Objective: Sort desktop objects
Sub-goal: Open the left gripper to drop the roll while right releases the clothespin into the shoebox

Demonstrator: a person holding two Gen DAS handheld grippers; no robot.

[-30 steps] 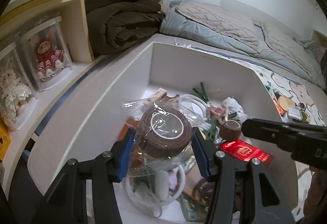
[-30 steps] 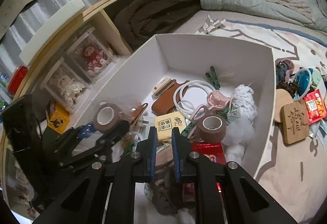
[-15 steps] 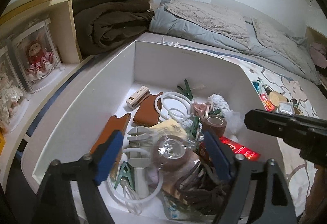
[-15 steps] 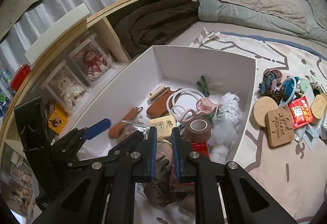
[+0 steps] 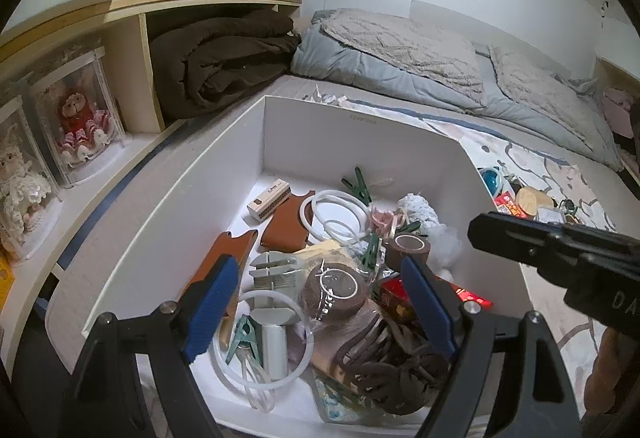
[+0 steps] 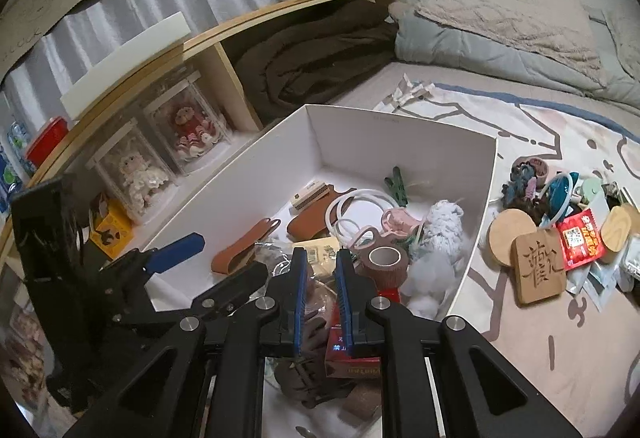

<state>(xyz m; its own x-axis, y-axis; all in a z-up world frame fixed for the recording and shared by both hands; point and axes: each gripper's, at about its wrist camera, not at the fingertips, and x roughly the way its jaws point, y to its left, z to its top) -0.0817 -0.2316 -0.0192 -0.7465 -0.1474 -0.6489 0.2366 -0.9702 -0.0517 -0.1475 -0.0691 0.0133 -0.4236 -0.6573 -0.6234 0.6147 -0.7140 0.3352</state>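
A white box (image 5: 168,206) sits on a bed (image 6: 532,142), along its left edge beside a low wooden shelf (image 6: 224,38). The box is crowded with small items.

The left claw (image 5: 320,302) hangs over the near end of the box with its blue fingers (image 5: 212,302) spread wide; its jaws have just been opening and nothing is pinched between them. Below the gap, a brown tape roll in clear wrap (image 5: 334,288) lies on the pile, free of both pads. Around it lie white rings (image 5: 336,214), a green clip (image 5: 358,188), a brown leather case (image 5: 286,228), a second tape roll (image 5: 410,250), a red packet (image 5: 396,298) and dark cords (image 5: 396,354).

The right claw (image 6: 322,294) is pressed together and empty, its tips above the near end of the box over the same pile.

To the right of the box, on the patterned bedspread, unsorted items lie in a loose group: a carved wooden block (image 6: 540,266), two round wooden discs (image 6: 512,226), a red sachet (image 6: 580,242) and a teal ring (image 6: 560,190). A grey quilt (image 6: 500,34) is bunched at the far end of the bed.
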